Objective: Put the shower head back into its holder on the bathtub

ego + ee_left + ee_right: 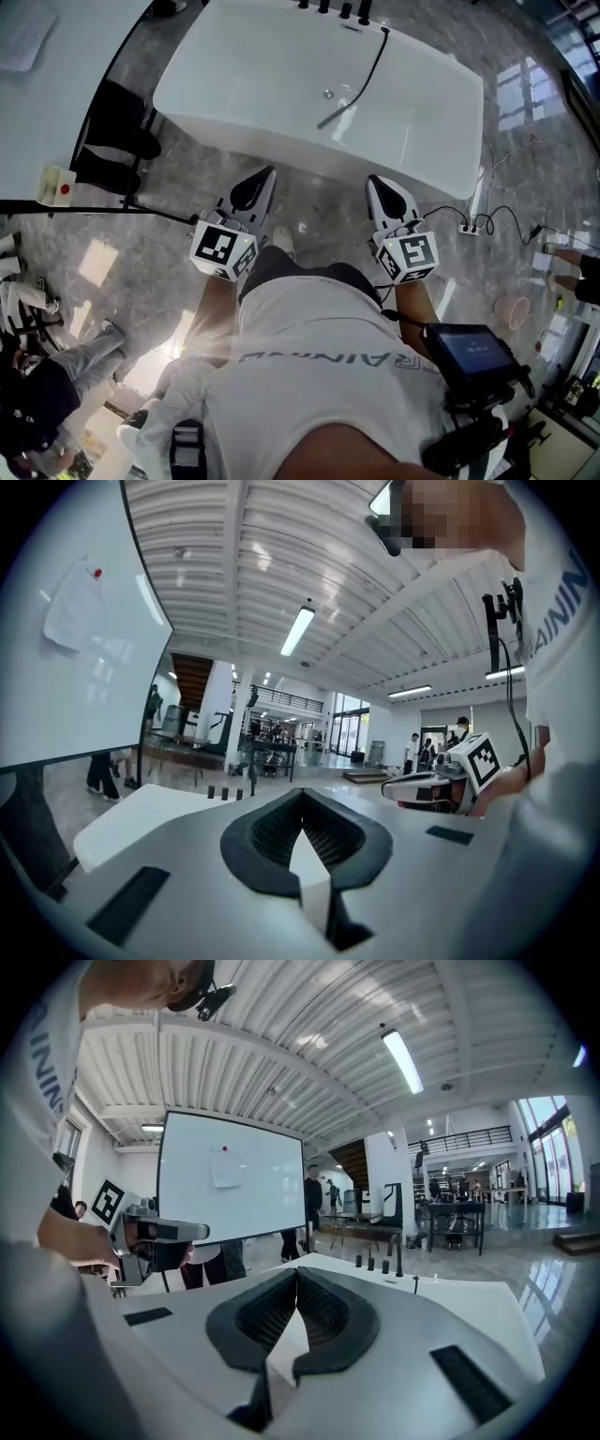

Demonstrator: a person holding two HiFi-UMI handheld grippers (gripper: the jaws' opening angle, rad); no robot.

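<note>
Shower head lies inside the bathtub beside the drain, and its black hose trails to the fittings on the far rim; nothing else sits in the tub. It probably handles as light, rigid and slick, and is best taken by its slim handle. Left gripper and right gripper have their fingers closed on nothing, short of the near wall.

Place: large open lab hall | Signs: freestanding white oval bathtub on polished grey stone floor; big whiteboard; ribbed white ceiling with strip lights; dark work desks behind.
</note>
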